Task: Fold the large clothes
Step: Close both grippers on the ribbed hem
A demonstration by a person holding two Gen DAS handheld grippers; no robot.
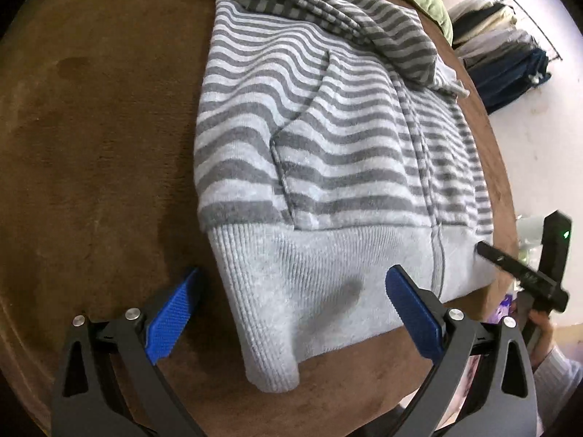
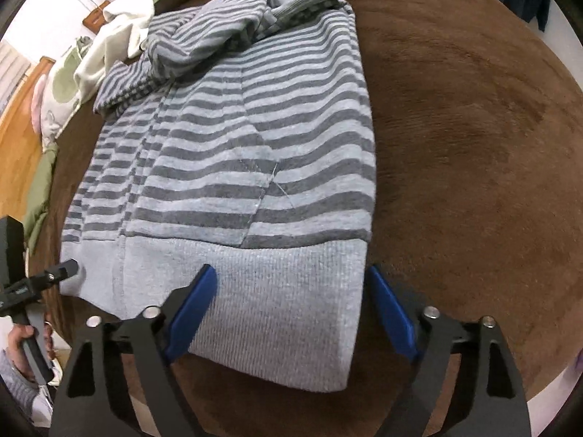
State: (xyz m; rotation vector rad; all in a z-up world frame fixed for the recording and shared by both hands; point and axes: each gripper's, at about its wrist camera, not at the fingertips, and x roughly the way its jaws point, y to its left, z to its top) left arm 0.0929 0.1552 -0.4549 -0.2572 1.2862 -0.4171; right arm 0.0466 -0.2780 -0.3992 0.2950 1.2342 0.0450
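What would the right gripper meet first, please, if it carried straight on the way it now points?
Most likely the plain light-grey ribbed hem band of the grey striped hoodie, near its corner on the brown cloth-covered table. The right gripper has open jaws straddling it; depth is unclear.

A brown, plush tabletop carries a grey striped hoodie, folded narrow, its ribbed hem at the near edge; a white cloth lies beyond.

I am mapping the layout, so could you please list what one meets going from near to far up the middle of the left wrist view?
Ribbed hem → pocket seam on the striped hoodie → folded sleeve → green cushion beyond the brown table.
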